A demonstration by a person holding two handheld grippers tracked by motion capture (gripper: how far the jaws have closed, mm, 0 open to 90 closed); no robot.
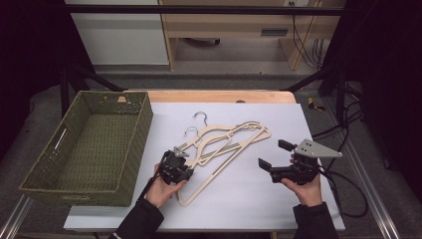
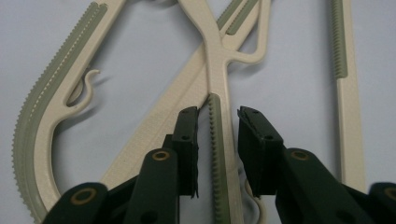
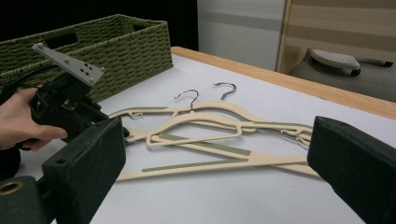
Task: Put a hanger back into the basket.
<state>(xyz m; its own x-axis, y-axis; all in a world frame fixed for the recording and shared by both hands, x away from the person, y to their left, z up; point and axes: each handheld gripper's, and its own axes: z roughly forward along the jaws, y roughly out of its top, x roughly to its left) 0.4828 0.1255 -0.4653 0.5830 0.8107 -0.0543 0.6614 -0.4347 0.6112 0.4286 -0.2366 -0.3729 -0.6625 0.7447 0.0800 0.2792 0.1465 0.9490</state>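
Note:
Cream plastic hangers [image 1: 226, 139] with grey-green ribbed strips and metal hooks lie overlapped on the white table cover. My left gripper [image 1: 178, 162] reaches down over their near-left end. In the left gripper view its jaws [image 2: 218, 126] stand close on either side of one hanger arm [image 2: 219, 154], shut on it at the ribbed strip. My right gripper [image 1: 274, 154] is held above the table to the right of the hangers. Its jaws [image 3: 217, 186] stand wide open with nothing between them. The hangers [image 3: 210, 126] lie beyond it, with the left gripper [image 3: 60, 107] at their far side.
A green woven basket [image 1: 142, 124] stands at the left of the table, its inside bare; it also shows in the right gripper view as the basket [image 3: 130, 42]. A wooden table edge [image 1: 219, 95] runs along the back. Cables trail off the right side.

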